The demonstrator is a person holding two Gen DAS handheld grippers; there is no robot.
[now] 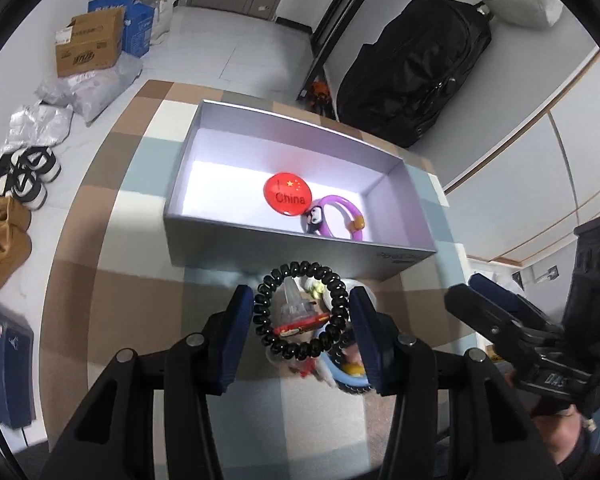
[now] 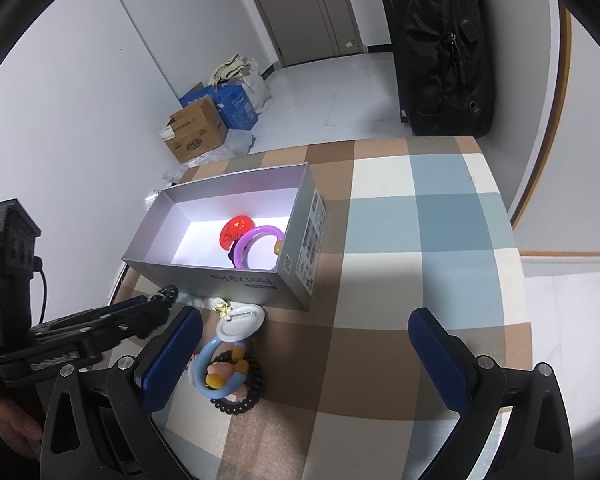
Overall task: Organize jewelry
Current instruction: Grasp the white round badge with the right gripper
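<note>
A grey box [image 1: 228, 232] [image 2: 220, 276] stands open on the checked tablecloth. Inside lie a red "China" badge [image 1: 287, 199] [image 2: 236, 231] and a purple bracelet [image 1: 340, 218] [image 2: 256, 246]. My left gripper [image 1: 302, 312] is shut on a black beaded bracelet [image 1: 336, 292], held above the table just in front of the box. Below it lie a white badge [image 2: 240, 322], a light blue bracelet [image 2: 216, 372] and another black beaded bracelet [image 2: 244, 400]. My right gripper [image 2: 304, 356] is open and empty, right of that pile.
A black suitcase [image 1: 416, 68] [image 2: 440, 48] stands past the table's far edge. Cardboard boxes [image 1: 90, 42] [image 2: 198, 130], bags and shoes [image 1: 4, 232] lie on the floor at left. The tablecloth [image 2: 420, 240] stretches right of the box.
</note>
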